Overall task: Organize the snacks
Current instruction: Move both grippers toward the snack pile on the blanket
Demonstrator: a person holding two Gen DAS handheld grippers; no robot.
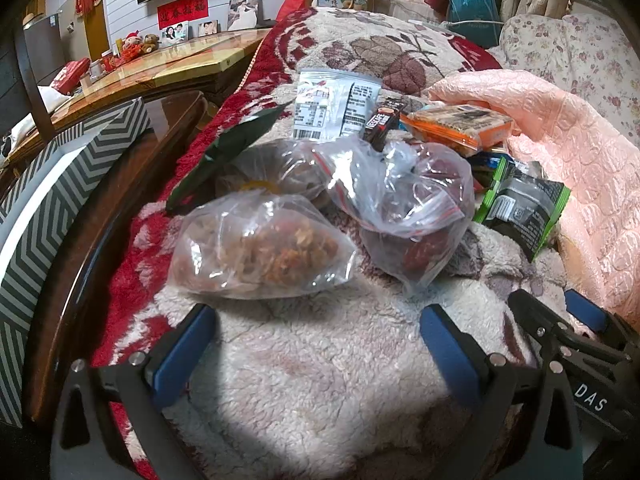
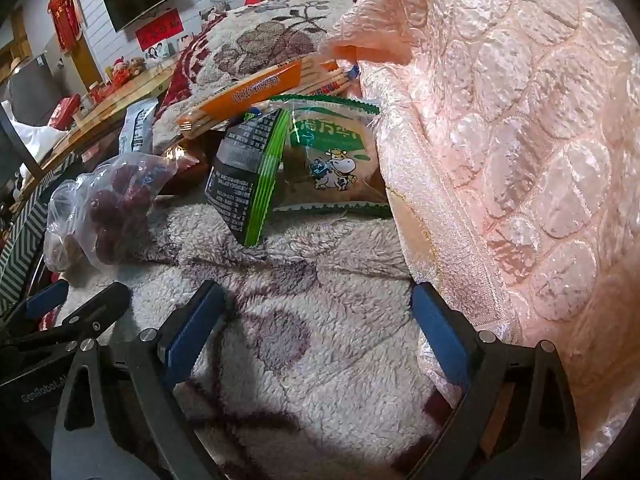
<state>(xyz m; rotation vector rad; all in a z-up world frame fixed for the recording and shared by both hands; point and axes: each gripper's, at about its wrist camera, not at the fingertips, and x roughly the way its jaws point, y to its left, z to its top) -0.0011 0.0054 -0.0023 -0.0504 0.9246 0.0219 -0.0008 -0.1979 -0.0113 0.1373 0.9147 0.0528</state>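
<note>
Snacks lie piled on a fleecy blanket (image 1: 312, 380). My left gripper (image 1: 318, 314) stands open just short of a clear bag of brown crunchy snacks (image 1: 260, 248). Beside that bag sits a zip bag of dark red dates (image 1: 416, 208), also in the right wrist view as the date bag (image 2: 108, 200). Behind lie a white packet (image 1: 332, 104), an orange packet (image 1: 460, 122) and a black-and-green packet (image 1: 520, 212). My right gripper (image 2: 316, 296) is open over bare blanket, short of the black-and-green packet (image 2: 248, 176) and a cow-printed packet (image 2: 332, 160).
A grey chevron box (image 1: 44, 216) stands at the left on a dark wooden table (image 1: 120, 208). A pink quilted cover (image 2: 520, 160) rises along the right side, touching my right gripper's right finger. The other gripper (image 1: 576, 340) shows at the lower right of the left wrist view.
</note>
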